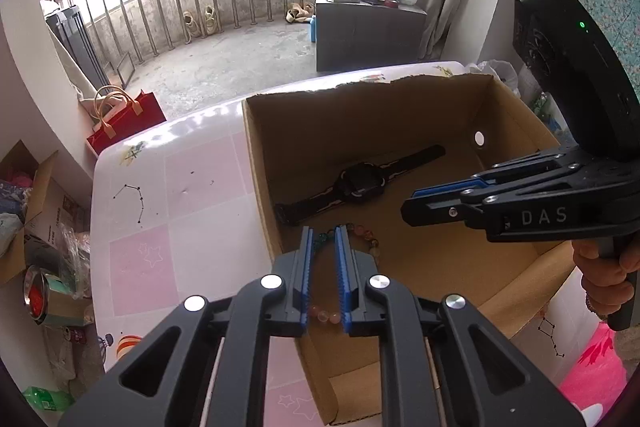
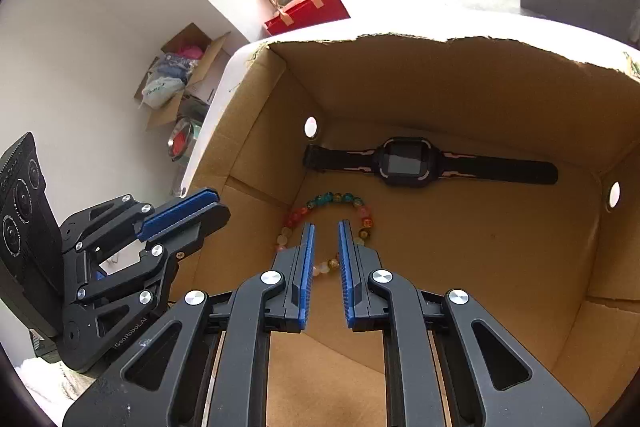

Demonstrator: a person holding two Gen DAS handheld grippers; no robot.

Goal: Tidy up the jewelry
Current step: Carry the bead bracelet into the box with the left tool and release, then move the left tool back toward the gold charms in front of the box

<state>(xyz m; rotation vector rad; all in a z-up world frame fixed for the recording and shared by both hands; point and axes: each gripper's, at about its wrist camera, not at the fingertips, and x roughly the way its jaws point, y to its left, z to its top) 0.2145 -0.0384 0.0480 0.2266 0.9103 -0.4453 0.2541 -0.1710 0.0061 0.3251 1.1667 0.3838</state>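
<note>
A cardboard box [image 2: 460,87] sits on a pink-checked table [image 1: 168,211], filling most of the right wrist view and the centre right of the left one. On its floor lie a black watch [image 2: 404,163], stretched flat toward the upper middle, and a ring of coloured beads, the bracelet [image 2: 332,199], just below it and nearer the left wall.

The right gripper [image 2: 325,227] hangs over the box at lower centre, its blue pads a narrow gap apart with nothing pinched; the bracelet shows on the floor behind the tips. The left gripper [image 1: 322,231] stands the same way at the box's left wall: slightly parted, gripping nothing, beads visible through the gap. No earlier look is given, so only this stance can be told.

A red bag [image 1: 124,123] stands on the floor at the left.
</note>
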